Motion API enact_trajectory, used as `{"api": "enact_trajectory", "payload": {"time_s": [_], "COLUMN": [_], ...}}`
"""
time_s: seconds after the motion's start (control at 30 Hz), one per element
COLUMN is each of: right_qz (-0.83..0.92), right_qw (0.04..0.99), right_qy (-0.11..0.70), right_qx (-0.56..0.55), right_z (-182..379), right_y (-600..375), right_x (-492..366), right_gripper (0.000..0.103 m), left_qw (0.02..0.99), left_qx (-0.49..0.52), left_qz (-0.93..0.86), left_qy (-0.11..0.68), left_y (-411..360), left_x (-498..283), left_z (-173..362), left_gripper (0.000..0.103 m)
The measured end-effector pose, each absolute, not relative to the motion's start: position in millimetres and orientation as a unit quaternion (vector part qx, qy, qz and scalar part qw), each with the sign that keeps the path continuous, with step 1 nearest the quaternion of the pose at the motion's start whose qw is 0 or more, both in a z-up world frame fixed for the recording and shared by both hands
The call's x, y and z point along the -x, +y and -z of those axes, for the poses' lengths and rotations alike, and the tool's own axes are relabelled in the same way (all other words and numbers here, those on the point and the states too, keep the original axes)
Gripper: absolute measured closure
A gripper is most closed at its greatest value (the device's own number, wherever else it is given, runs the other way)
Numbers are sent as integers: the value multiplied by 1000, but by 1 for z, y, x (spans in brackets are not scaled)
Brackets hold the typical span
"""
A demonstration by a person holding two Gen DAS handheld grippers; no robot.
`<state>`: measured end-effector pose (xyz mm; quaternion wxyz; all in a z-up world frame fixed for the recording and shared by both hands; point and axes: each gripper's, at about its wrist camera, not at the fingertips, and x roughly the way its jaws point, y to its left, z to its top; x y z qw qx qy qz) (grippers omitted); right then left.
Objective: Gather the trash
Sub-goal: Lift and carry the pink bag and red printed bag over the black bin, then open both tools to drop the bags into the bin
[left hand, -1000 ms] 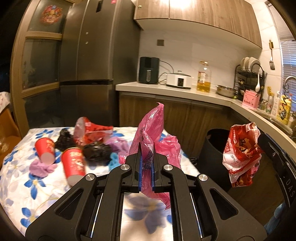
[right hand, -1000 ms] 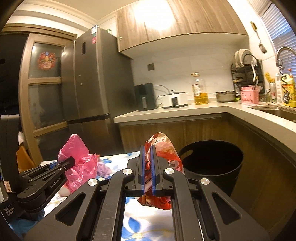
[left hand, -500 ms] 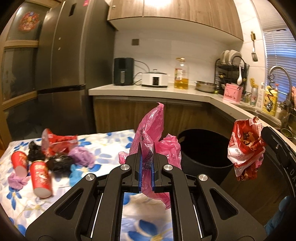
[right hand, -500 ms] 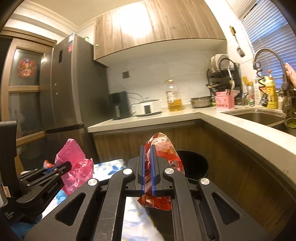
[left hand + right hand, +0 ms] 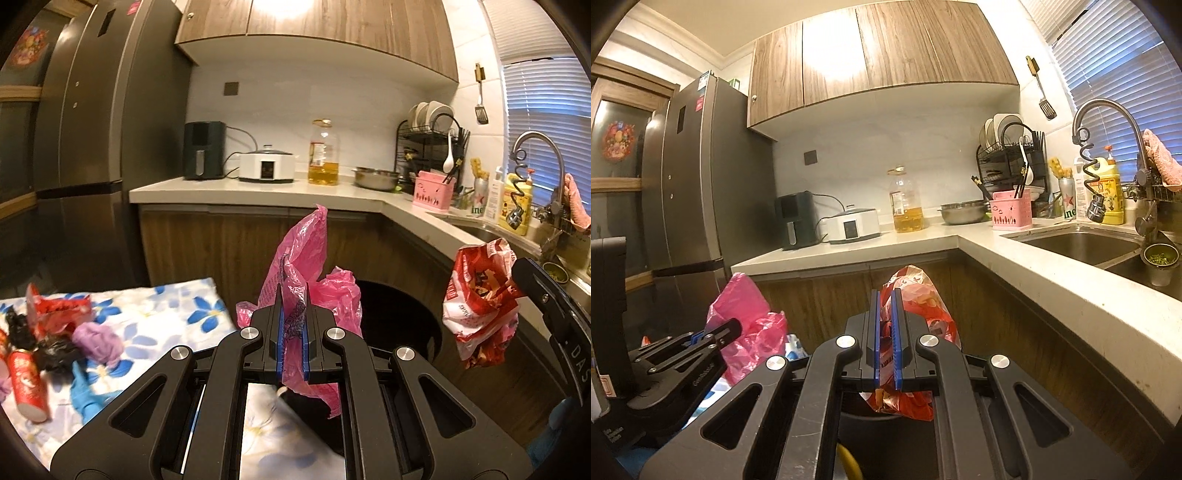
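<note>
My left gripper [image 5: 291, 332] is shut on a crumpled pink plastic bag [image 5: 306, 258], held in the air at the table's right edge, just left of a black trash bin [image 5: 399, 321]. My right gripper [image 5: 885, 332] is shut on a red and white snack wrapper [image 5: 916, 295]; in the left wrist view that wrapper [image 5: 480, 295] hangs over the bin's right side. In the right wrist view the bin [image 5: 886, 443] lies dark below the fingers, and the left gripper with its pink bag [image 5: 746, 325] shows at the left.
On the floral tablecloth [image 5: 177, 314] at the left lie red paper cups [image 5: 27, 384], black and purple wads [image 5: 96, 341], a red wrapper [image 5: 59, 310] and a blue glove [image 5: 85, 395]. A counter [image 5: 258, 192] with appliances runs behind; a sink [image 5: 1078, 243] is at right, a fridge [image 5: 85, 147] at left.
Both grippers have swung right, away from the table and toward the bin, each still holding its trash. The table's litter has slid to the left edge of the left wrist view.
</note>
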<state>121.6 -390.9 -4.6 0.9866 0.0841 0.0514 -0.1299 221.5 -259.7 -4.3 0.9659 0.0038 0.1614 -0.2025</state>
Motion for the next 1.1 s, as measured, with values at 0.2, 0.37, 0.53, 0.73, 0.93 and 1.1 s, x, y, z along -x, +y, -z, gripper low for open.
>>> {"api": "enact_trajectory", "payload": {"time_s": [0.2,0.37,0.53,0.73,0.93,1.1], "right_qz": [128,122,116,107,104,113], "right_qw": [986,987,988,989,989,987], "right_qy": [55,53,55,56,62,68], "right_qx": [-87,-85,-81,-80,-82,-92], "right_z": [6,7,10,11,14,16], "right_y": [-403,-408,-411,-413,-417,-422], "right_x": [-139,-151,-162,-172,-181,-182], "right_gripper": [97,97,97,97,95,88], "left_qw": [964,963,962,958,953,950], "left_qx": [-3,-6,-5,-5,-2,-14], "left_qz": [215,219,222,234,249,250], "left_qy": [156,159,161,163,171,187], "left_y": [-282,-294,-301,-305,-307,-308], "left_x": [-239,-251,-261,-268,-276,-283], "left_z": [5,11,16,22,27,35], "left_gripper": [97,97,97,97,96,87]}}
